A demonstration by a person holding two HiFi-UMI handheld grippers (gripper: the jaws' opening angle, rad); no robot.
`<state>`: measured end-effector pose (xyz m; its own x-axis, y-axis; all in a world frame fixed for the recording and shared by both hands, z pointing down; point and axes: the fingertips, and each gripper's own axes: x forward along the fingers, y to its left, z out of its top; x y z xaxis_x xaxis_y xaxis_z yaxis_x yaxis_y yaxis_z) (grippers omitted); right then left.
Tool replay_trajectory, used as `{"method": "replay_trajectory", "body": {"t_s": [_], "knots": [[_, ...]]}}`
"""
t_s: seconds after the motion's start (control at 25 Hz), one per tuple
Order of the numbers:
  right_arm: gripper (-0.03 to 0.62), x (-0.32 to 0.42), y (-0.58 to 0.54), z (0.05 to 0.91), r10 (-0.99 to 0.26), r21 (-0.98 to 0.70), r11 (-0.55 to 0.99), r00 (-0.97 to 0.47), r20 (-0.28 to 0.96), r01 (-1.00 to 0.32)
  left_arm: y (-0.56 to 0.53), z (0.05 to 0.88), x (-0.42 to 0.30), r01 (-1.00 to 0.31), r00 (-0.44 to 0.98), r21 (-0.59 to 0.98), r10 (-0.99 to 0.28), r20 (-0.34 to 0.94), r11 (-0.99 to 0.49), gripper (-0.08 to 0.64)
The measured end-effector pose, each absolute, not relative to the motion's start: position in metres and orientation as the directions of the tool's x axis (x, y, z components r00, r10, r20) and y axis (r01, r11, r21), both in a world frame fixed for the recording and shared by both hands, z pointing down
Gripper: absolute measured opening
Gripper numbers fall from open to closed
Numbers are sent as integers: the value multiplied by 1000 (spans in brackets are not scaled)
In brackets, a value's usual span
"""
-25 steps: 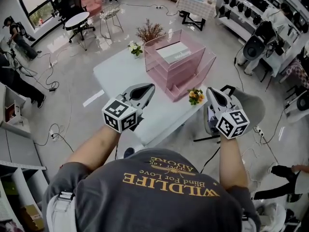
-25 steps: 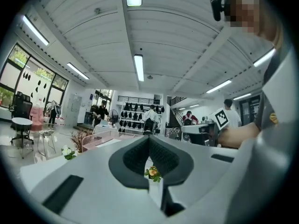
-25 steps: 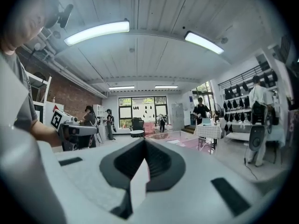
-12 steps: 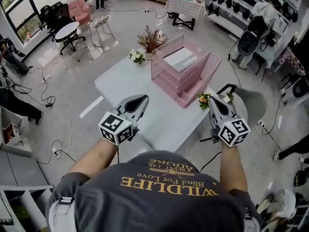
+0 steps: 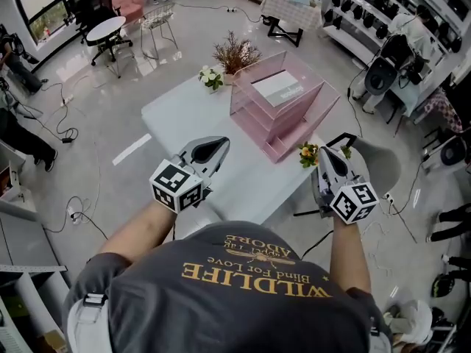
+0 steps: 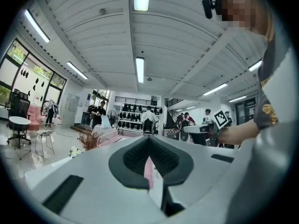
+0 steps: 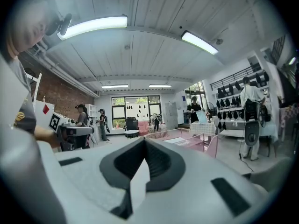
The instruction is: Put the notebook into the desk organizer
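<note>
A pink see-through desk organizer [image 5: 283, 116] stands on the white table [image 5: 184, 109]; it also shows in the right gripper view [image 7: 189, 140]. A white notebook [image 5: 278, 87] lies flat in its top tier. My left gripper [image 5: 219, 145] hovers level over the table's near half, left of the organizer, and is shut on nothing [image 6: 149, 143]. My right gripper [image 5: 322, 153] hangs at the table's near right corner, short of the organizer, its jaws also shut and empty [image 7: 145, 143].
A small pot of yellow flowers [image 5: 307, 153] sits just left of the right gripper's tip. White flowers [image 5: 211, 77] and dried branches [image 5: 234, 50] stand at the far edge. A grey chair [image 5: 377, 164] is right of the table. People and cables are around the room.
Both grippers have drawn back a little from the organizer toward the person, then held still. Their jaws stayed shut and the notebook has not moved.
</note>
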<state>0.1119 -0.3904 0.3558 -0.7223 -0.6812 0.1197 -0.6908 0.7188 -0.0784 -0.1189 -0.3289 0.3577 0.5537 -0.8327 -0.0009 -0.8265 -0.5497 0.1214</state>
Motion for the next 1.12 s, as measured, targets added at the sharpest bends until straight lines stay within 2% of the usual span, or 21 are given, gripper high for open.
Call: {"method": "replay_trajectory", "body": {"t_s": [1.12], "knots": [[-2,108,-410,352,-673,-44,730,-728,129,-682,-338,362,-117,-826,556,127,-831,15,-550,2]]}}
